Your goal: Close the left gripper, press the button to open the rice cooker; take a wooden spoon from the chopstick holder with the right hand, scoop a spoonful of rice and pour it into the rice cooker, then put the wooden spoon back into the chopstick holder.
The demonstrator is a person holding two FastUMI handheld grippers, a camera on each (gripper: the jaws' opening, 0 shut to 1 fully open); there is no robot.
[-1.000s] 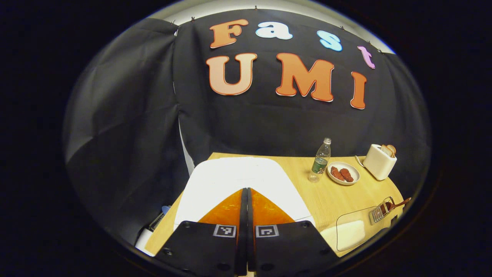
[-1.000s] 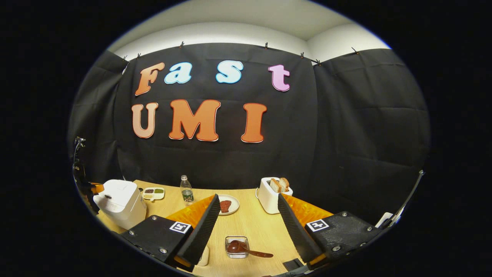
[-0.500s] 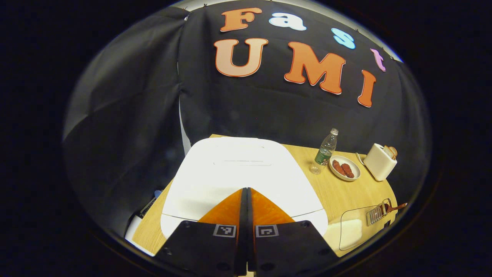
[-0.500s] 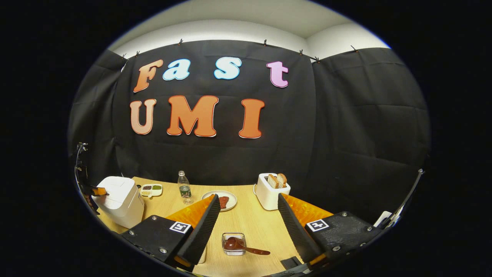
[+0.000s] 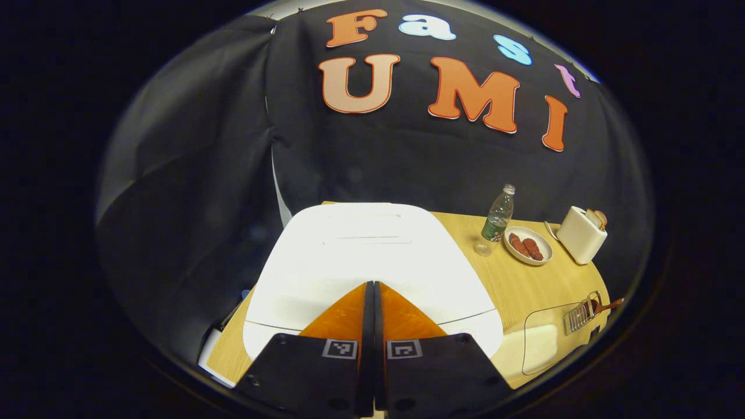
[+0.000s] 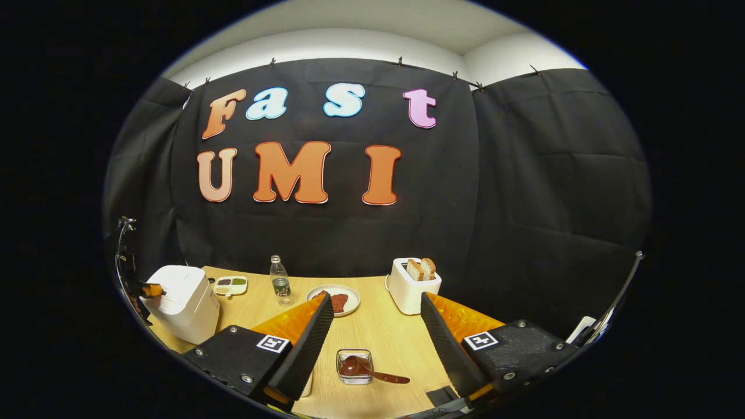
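Pressing down at the front edge of the white rice cooker (image 5: 366,262), the left gripper (image 5: 370,291) has its fingers fully together. Right gripper (image 6: 375,314) gapes wide, empty, above the wooden spoon (image 6: 372,372) in its clear holder (image 6: 355,368).

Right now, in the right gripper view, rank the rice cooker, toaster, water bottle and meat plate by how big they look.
1. Rice cooker, largest.
2. Toaster.
3. Meat plate and water bottle: too close to rank, one wide, one tall.
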